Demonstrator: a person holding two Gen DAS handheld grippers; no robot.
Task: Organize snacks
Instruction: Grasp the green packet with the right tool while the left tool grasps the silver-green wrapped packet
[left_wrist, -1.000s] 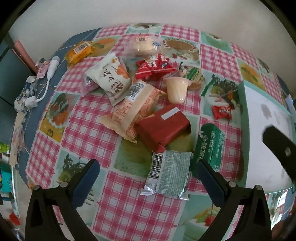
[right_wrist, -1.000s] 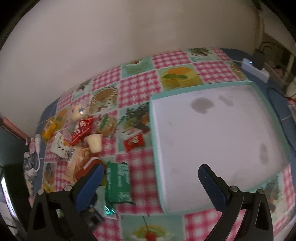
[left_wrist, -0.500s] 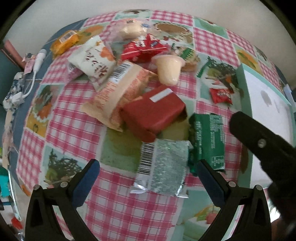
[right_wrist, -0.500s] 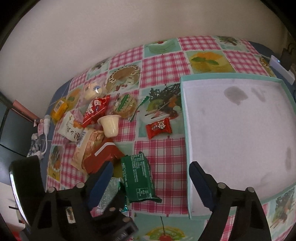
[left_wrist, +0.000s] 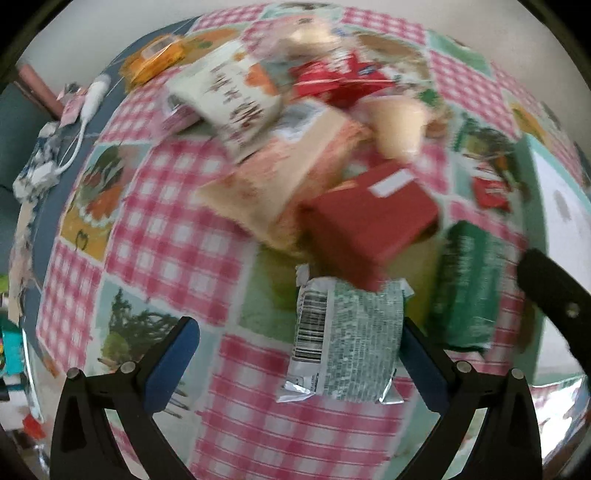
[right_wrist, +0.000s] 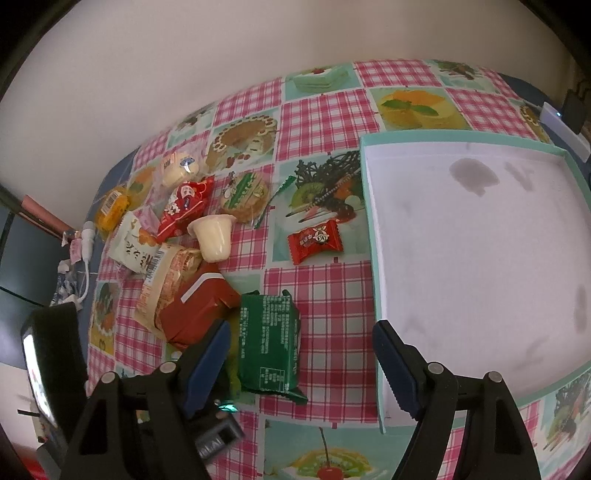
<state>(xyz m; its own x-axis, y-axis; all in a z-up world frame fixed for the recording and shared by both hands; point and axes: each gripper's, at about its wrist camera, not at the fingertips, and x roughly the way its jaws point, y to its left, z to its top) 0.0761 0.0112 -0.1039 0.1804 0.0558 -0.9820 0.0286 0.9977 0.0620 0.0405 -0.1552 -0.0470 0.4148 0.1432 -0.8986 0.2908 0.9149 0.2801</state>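
Observation:
Snacks lie heaped on a checked tablecloth. In the left wrist view my left gripper (left_wrist: 295, 365) is open and low over a silver-green packet (left_wrist: 347, 339), which lies between its fingers, close to the right one. A red box (left_wrist: 369, 221) overlaps that packet's far end. In the right wrist view my right gripper (right_wrist: 301, 363) is open around a dark green packet (right_wrist: 267, 343); the left pad is near its edge and the right pad stands well clear. A white tray with a teal rim (right_wrist: 461, 258) lies to the right with nothing in it.
Further back lie a red candy (right_wrist: 316, 240), a pudding cup (right_wrist: 214, 240), a round cookie (right_wrist: 245, 194), a red packet (right_wrist: 184, 206), a white packet (right_wrist: 135, 247) and an orange packet (right_wrist: 112, 206). A white cable (right_wrist: 86, 240) lies at the table's left edge.
My left gripper has dropped closer to the silver-green packet. My right gripper has swung left from over the tray to the dark green packet, and its jaws have narrowed.

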